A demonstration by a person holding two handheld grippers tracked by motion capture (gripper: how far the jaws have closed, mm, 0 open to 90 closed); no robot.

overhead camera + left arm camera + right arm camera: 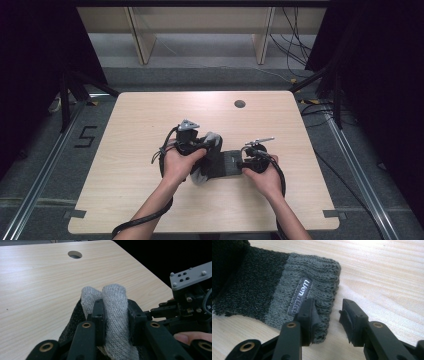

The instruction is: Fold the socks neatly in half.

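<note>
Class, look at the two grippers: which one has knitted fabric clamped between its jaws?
The left gripper: its jaws squeeze the glove's light grey fingers. The right gripper has an open gap, one jaw resting on the cuff.

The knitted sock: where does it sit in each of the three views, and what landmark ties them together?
High view: the sock lies mid-table between both hands.
Left gripper view: its pale grey end is pinched between the jaws, bottom centre.
Right gripper view: its ribbed cuff lies upper left, one jaw over its edge.
Shared landmark: the light wooden table.

Label (299, 296) on sock cuff (312, 285) partly legible "Wen", floor mark (86, 136) "5"
</note>
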